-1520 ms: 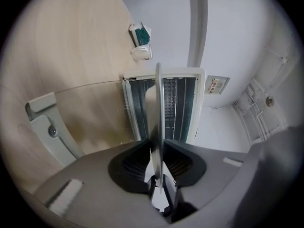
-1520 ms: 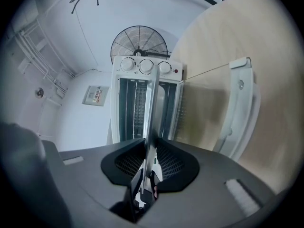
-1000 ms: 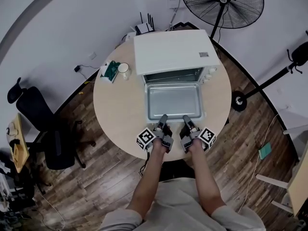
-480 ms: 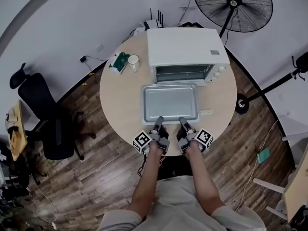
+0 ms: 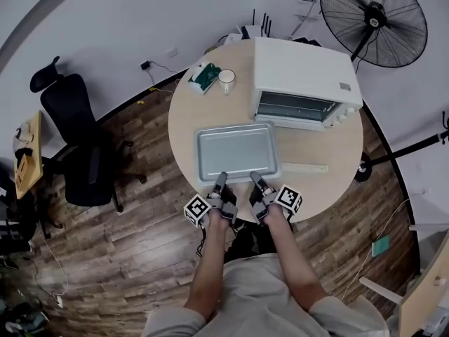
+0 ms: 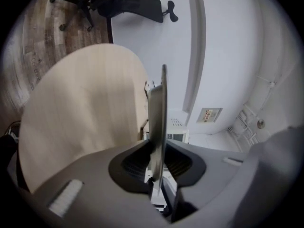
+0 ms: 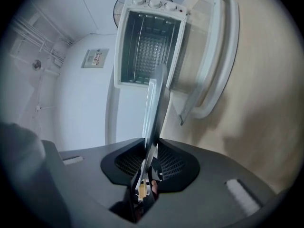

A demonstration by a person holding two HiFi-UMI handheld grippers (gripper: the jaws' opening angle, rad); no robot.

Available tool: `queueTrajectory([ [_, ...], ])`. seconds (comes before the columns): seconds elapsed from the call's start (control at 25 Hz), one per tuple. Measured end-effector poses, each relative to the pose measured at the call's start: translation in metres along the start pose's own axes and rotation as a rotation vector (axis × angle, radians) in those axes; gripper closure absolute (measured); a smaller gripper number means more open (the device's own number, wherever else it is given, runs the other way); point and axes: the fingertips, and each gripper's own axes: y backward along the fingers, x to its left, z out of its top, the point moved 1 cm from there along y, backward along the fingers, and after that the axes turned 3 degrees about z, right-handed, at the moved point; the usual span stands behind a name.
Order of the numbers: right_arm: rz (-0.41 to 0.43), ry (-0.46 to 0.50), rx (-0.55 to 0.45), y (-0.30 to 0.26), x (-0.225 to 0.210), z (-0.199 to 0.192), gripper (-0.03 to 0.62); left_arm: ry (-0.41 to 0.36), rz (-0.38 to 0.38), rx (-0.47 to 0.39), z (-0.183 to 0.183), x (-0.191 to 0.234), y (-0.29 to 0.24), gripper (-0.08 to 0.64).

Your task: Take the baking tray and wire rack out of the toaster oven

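Note:
The metal baking tray (image 5: 235, 152) is out of the white toaster oven (image 5: 302, 72) and hangs low over the round table (image 5: 186, 125), left of the oven's front. My left gripper (image 5: 219, 181) and right gripper (image 5: 257, 181) are each shut on the tray's near rim. In the left gripper view the tray (image 6: 158, 108) shows edge-on between that gripper's pads (image 6: 159, 146). The right gripper view shows the tray (image 7: 154, 108) clamped in the right gripper (image 7: 152, 151), with the open oven (image 7: 149, 42) behind it. Thin wires of a rack (image 7: 137, 49) show inside the cavity.
The oven's glass door (image 7: 213, 61) hangs open toward the table's right front, its handle (image 5: 303, 168) near the tray's right corner. A white mug (image 5: 226, 81) and a green box (image 5: 205, 76) stand at the table's far left. A floor fan (image 5: 375, 20) and an office chair (image 5: 77, 153) flank the table.
Both grippers have drawn the tray off the oven door and carried it to the left over the table. The grips have not changed.

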Motion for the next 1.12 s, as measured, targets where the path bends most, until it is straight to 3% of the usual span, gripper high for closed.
queueTrajectory([
  [0.56,-0.067,0.012,0.301,-0.071,-0.013,-0.112,0.511,0.106,0.055,-0.268,0.094,0.050,0.091,0.423],
  [1.12,-0.120,0.053,0.406,-0.086,-0.037,-0.123,0.508,0.203,0.113,-0.313,0.107,0.085,0.091,0.423],
])
